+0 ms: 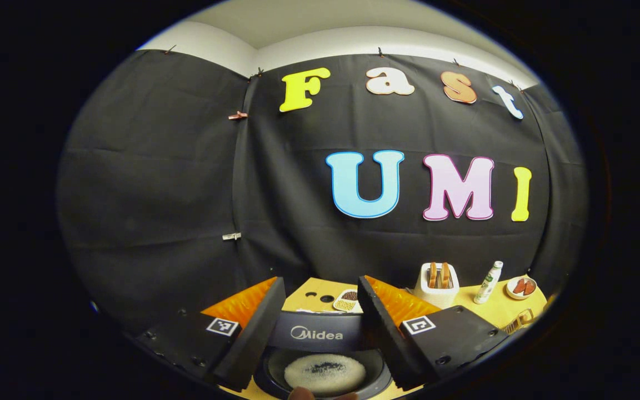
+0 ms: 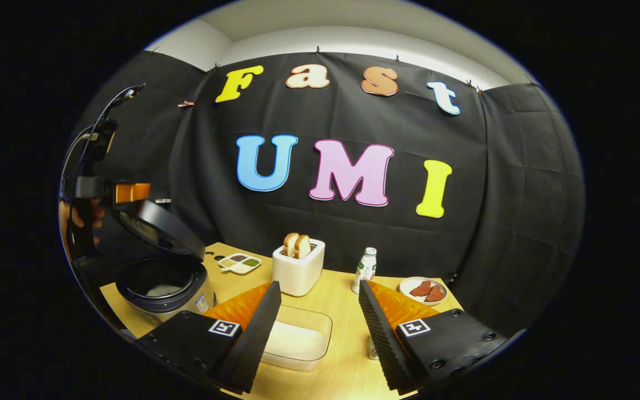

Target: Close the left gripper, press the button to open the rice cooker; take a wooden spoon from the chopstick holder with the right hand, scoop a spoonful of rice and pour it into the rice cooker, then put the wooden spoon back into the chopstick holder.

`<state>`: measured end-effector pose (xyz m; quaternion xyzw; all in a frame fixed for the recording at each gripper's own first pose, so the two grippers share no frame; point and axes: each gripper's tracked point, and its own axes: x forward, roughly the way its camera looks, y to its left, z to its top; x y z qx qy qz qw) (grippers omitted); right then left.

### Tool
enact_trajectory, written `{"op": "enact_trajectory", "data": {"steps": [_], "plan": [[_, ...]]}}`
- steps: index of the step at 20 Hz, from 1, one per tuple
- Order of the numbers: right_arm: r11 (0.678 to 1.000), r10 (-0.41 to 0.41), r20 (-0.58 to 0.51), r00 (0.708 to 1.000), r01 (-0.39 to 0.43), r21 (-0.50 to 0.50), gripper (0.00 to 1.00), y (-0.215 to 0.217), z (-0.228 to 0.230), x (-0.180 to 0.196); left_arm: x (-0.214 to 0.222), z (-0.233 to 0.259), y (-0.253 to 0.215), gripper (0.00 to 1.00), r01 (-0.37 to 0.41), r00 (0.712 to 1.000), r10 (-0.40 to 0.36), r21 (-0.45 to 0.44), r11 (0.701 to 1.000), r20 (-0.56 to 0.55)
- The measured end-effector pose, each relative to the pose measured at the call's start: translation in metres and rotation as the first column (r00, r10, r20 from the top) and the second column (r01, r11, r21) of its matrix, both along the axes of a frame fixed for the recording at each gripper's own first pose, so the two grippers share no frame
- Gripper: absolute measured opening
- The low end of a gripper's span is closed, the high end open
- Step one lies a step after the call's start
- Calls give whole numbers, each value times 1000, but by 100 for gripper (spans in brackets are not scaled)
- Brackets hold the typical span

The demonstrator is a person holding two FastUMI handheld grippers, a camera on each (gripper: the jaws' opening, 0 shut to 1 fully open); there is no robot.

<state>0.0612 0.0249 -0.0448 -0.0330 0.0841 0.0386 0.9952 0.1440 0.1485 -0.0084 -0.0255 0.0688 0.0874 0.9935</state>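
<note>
The left gripper (image 1: 320,322) is up over the rice cooker (image 1: 323,361), fingers wide apart w/ nothing between them. The cooker lid (image 2: 159,228) is up and tilted back, and the pot has white rice (image 1: 324,373) in it w/ a dark patch in the middle. In the right gripper view the cooker sits at the left end of the wooden table (image 2: 342,311), and a hand (image 2: 81,216) holds the left gripper just above the lid. The right gripper (image 2: 320,328) is open wide too, holding nothing, low over the table. Between its fingers is a clear box of rice (image 2: 298,339). A small metal thing (image 2: 373,349) stands by its right finger, maybe the chopstick holder, but it's mostly hidden. Farther back are a toaster (image 2: 298,269) w/ bread, a small bottle (image 2: 364,269), a plate w/ meat (image 2: 423,289) and a tray of grains (image 2: 239,262).
</note>
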Motion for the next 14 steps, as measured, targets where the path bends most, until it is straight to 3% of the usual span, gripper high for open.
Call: {"op": "enact_trajectory", "data": {"steps": [3,7,14], "plan": [[1000,21,6,1000,-21,-12,88,3,-1,-5,-27,-32,-5,92,-11,999,11,5,1000,-35],[999,35,-8,999,-35,-6,88,7,-7,-13,-51,-67,-10,92,-12,998,7,-65,998,-69],[999,47,-32,998,-48,-16,88,14,-18,-22,-63,-91,-17,93,58,998,-58,-37,998,-15]]}}
